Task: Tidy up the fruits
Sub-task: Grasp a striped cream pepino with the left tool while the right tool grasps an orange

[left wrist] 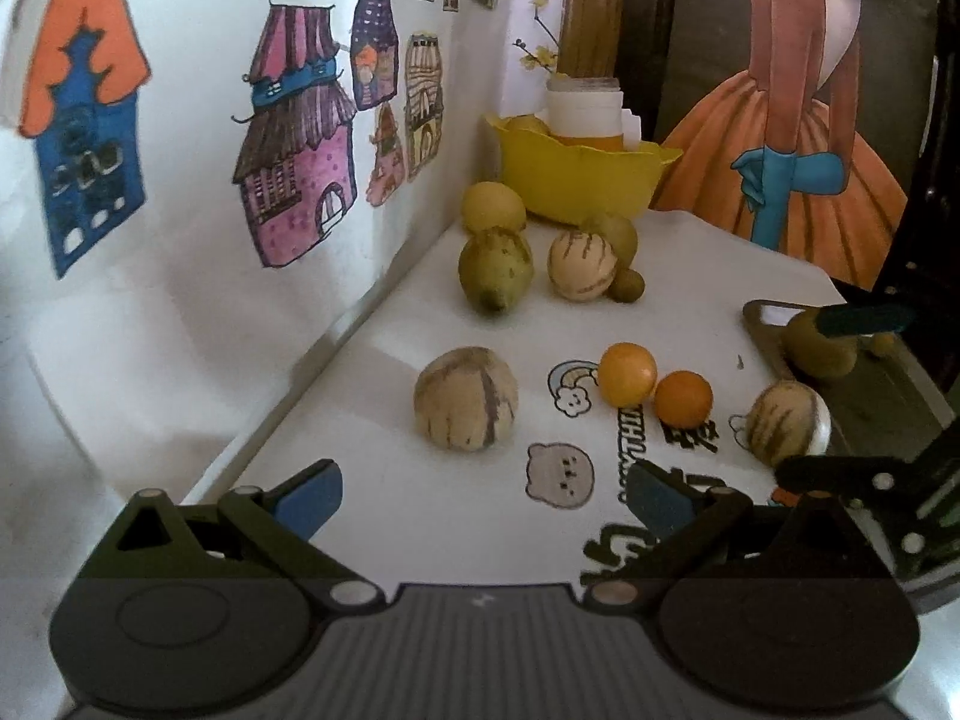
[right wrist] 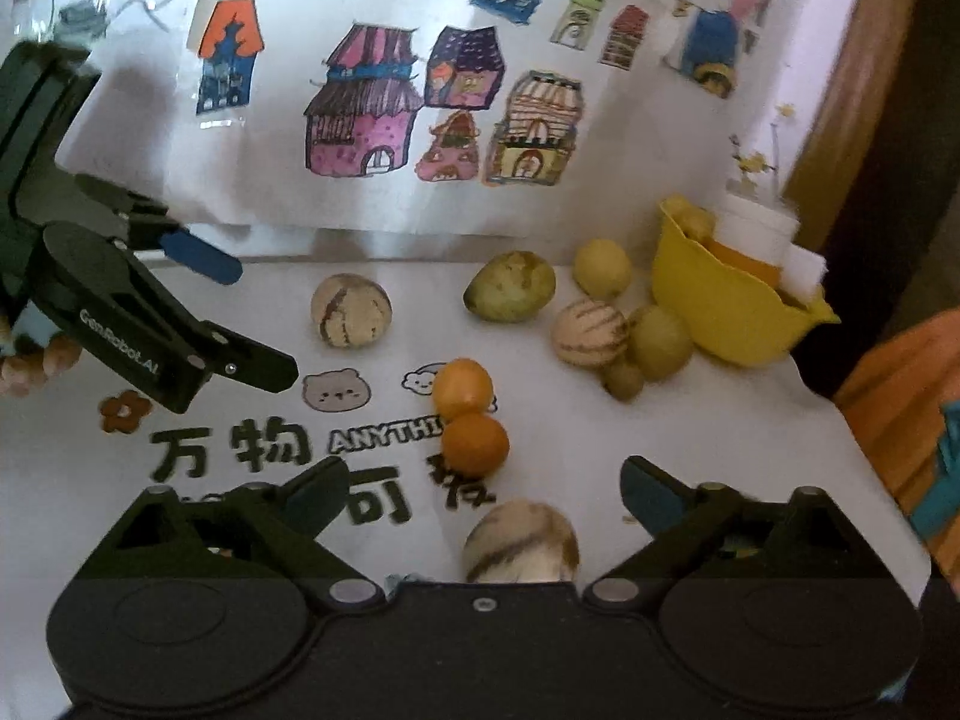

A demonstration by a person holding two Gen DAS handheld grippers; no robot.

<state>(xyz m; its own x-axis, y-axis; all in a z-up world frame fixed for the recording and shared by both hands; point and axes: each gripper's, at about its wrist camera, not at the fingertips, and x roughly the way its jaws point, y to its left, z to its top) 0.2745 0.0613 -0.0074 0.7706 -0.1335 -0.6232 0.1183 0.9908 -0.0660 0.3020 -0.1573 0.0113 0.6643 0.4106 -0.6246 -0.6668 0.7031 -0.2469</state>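
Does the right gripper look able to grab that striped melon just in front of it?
Probably yes. The right gripper is open wide, and the striped melon lies between its fingers with nothing touching it. The two oranges sit just beyond, so it might nudge them if it pushes further forward.

Two oranges [right wrist: 469, 417] touching, mid-table [right wrist: 690, 450]; bowl [right wrist: 726, 312] behind, far right.

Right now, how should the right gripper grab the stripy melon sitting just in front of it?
Grip the stripy melon across its round middle, one pad on each side, coming straight forward and down from the near edge. It lies between the open right gripper fingers already, with bare table on both sides. The two oranges sit just beyond, so don't push forward.
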